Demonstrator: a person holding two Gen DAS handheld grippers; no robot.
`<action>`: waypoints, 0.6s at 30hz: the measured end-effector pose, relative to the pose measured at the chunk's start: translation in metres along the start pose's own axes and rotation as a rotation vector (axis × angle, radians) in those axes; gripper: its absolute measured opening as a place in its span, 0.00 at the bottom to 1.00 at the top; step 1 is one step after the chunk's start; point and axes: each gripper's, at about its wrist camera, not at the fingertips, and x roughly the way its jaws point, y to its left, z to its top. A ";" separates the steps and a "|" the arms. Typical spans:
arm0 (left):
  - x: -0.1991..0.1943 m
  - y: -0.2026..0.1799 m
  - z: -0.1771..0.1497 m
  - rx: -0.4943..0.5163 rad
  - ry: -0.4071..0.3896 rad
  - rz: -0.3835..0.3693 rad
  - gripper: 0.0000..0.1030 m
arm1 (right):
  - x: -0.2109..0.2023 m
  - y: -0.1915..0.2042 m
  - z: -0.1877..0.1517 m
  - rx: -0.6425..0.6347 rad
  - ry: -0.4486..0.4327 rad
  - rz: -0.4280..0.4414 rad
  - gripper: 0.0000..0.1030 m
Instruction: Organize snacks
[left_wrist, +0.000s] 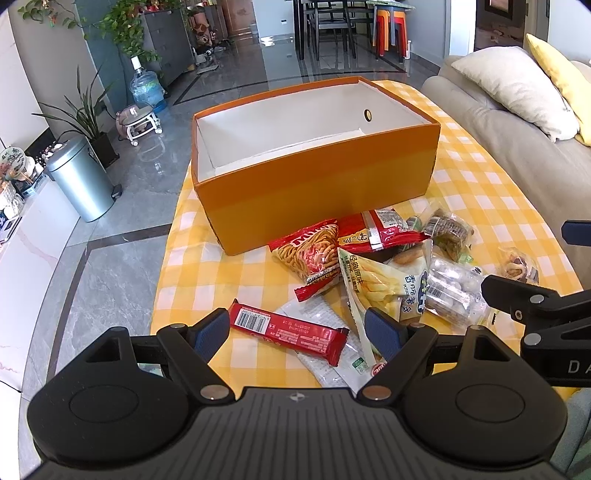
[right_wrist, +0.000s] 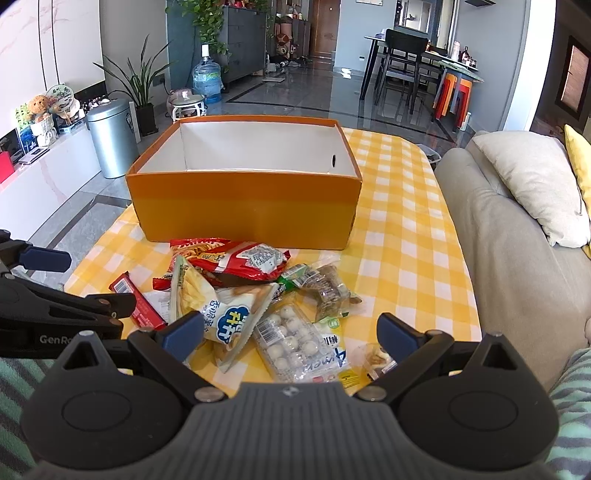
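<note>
A table covered in a yellow and white checked cloth (left_wrist: 480, 192) holds an open orange box (left_wrist: 317, 177) with a white inside, standing at the far side. Just in front of the box lies a loose heap of snacks. A long red wrapped bar (left_wrist: 288, 330) lies nearest on the left, partly over a flat white packet (left_wrist: 328, 343). Beyond it is a red bag of noodle sticks (left_wrist: 310, 254), and another red bag (left_wrist: 376, 229) lies close against the box. A yellow bag of crisps (left_wrist: 373, 284) sits in the middle, with a clear tray of small white balls (right_wrist: 291, 343) to its right. The left gripper (left_wrist: 297, 330) hangs low over the red bar, its fingers spread wide and holding nothing. The right gripper (right_wrist: 288, 334) hangs over the tray of white balls, also spread wide and empty. A beige sofa (right_wrist: 517, 236) with cushions stands to the right of the table.
</note>
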 end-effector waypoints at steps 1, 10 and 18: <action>0.000 0.000 0.000 0.000 0.002 0.000 0.94 | 0.000 0.000 0.000 0.001 0.001 0.000 0.94; 0.002 -0.001 0.000 0.001 0.007 0.002 0.94 | 0.003 0.000 -0.001 0.002 0.006 0.001 0.94; 0.002 0.001 -0.001 -0.006 0.006 0.006 0.94 | 0.002 0.000 0.000 0.006 -0.004 0.000 0.94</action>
